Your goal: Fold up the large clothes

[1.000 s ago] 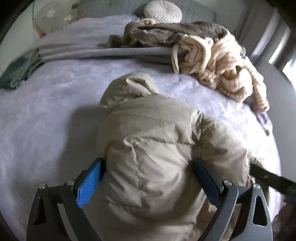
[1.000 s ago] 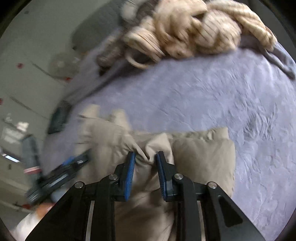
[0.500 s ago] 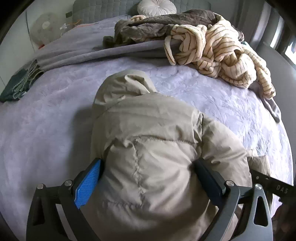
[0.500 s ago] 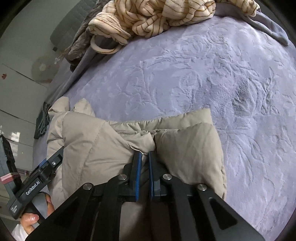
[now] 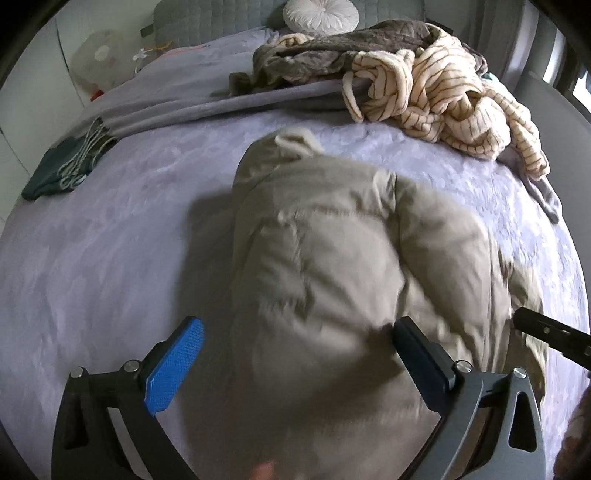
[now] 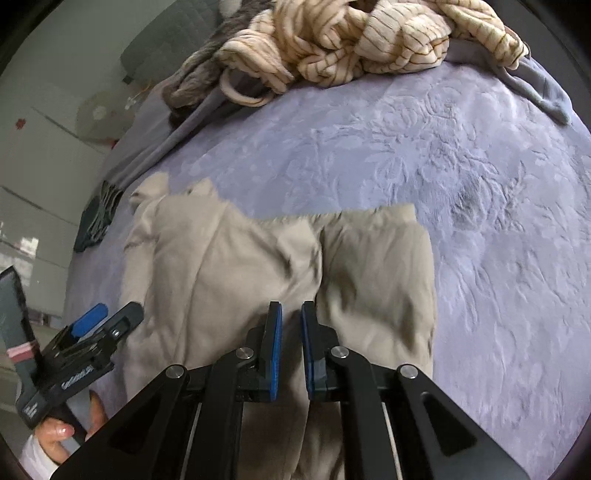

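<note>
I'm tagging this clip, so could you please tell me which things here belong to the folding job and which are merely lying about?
In the job:
- beige puffer jacket
- left tongs, open astride it
- right tongs, nearly shut; grip unclear
- purple bedspread, the work surface

Lying about:
- striped cream garment
- brown garment
- dark green cloth
- round white cushion

White lettering on the left tool [image 6: 107, 319], too blurred to read
</note>
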